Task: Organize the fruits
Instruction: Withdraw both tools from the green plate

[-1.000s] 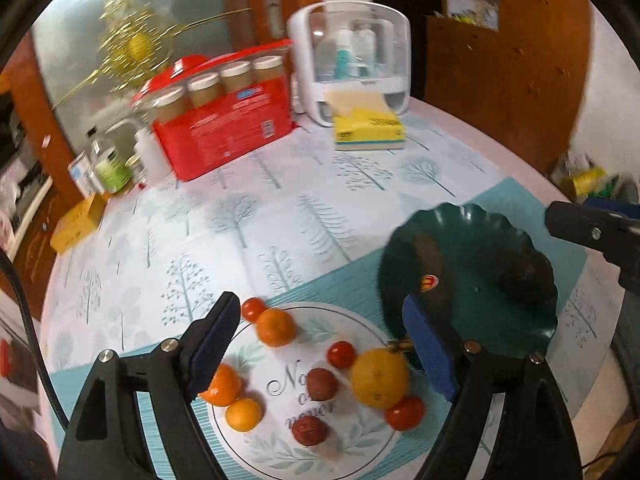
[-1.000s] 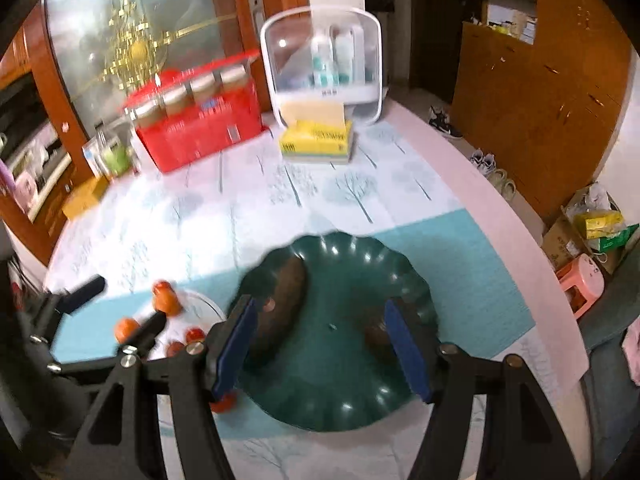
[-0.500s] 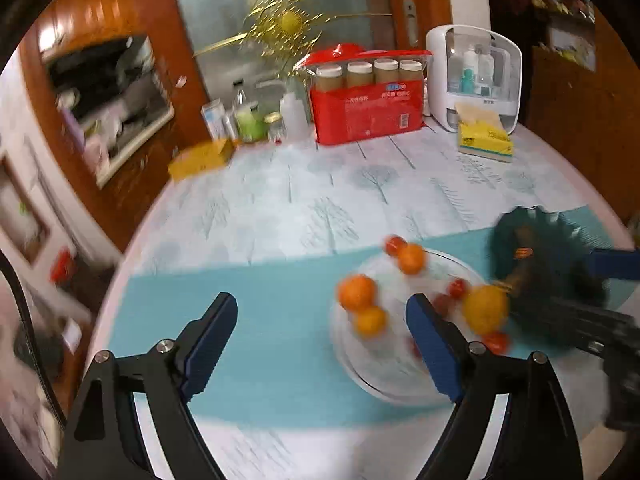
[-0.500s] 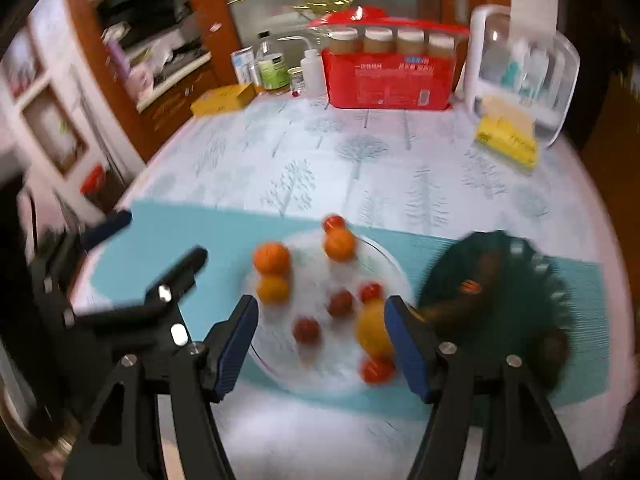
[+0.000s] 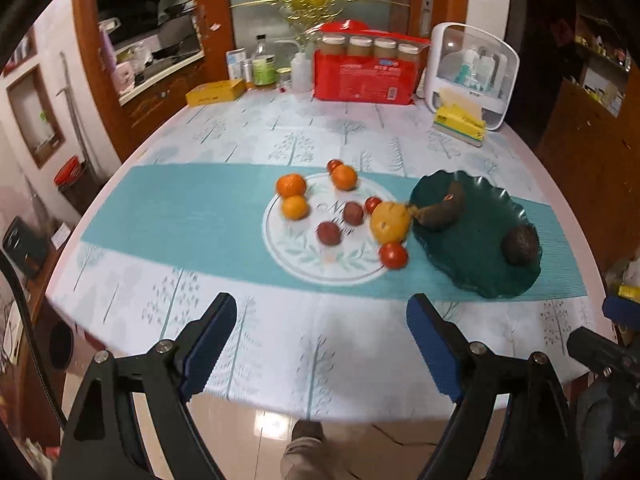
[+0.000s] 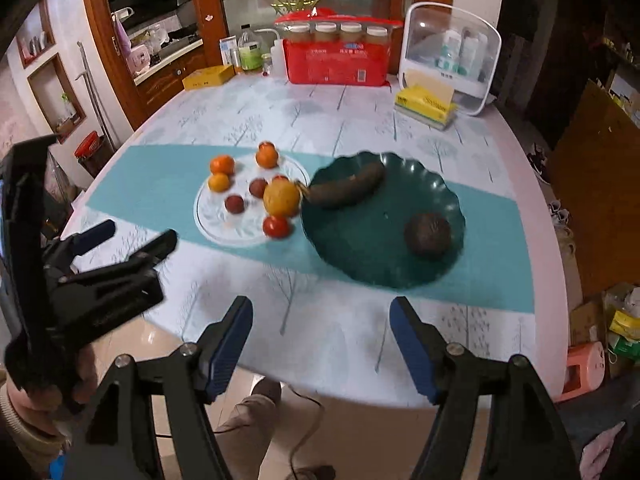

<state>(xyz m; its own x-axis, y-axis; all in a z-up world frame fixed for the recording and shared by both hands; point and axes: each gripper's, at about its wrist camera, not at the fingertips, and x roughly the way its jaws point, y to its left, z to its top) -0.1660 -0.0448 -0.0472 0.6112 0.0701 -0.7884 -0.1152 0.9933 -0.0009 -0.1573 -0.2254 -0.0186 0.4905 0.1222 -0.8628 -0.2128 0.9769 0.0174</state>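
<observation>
A clear round plate [image 5: 304, 264] [image 6: 208, 220] on a teal runner holds three oranges, small red tomatoes, two dark red fruits and a big yellow fruit [image 5: 390, 222] [image 6: 281, 199]. Beside it on the right a dark green scalloped plate [image 5: 472, 272] [image 6: 360, 256] holds a long brown fruit [image 5: 440, 212] [image 6: 348, 190] and a round dark fruit [image 5: 519, 245] [image 6: 427, 234]. My left gripper [image 5: 320, 334] [image 6: 136, 232] and right gripper [image 6: 320, 338] are both open and empty, pulled back over the table's near edge.
At the table's far side stand a red box of jars [image 5: 366, 76], a white storage case [image 5: 472, 76], a yellow tissue pack [image 5: 460, 124], a yellow box [image 5: 216, 92] and bottles. Wooden cabinets lie to the left and right. Floor shows below the table edge.
Both grippers have drawn back and up from over the plates to the table's near edge. The fruits have stayed in place.
</observation>
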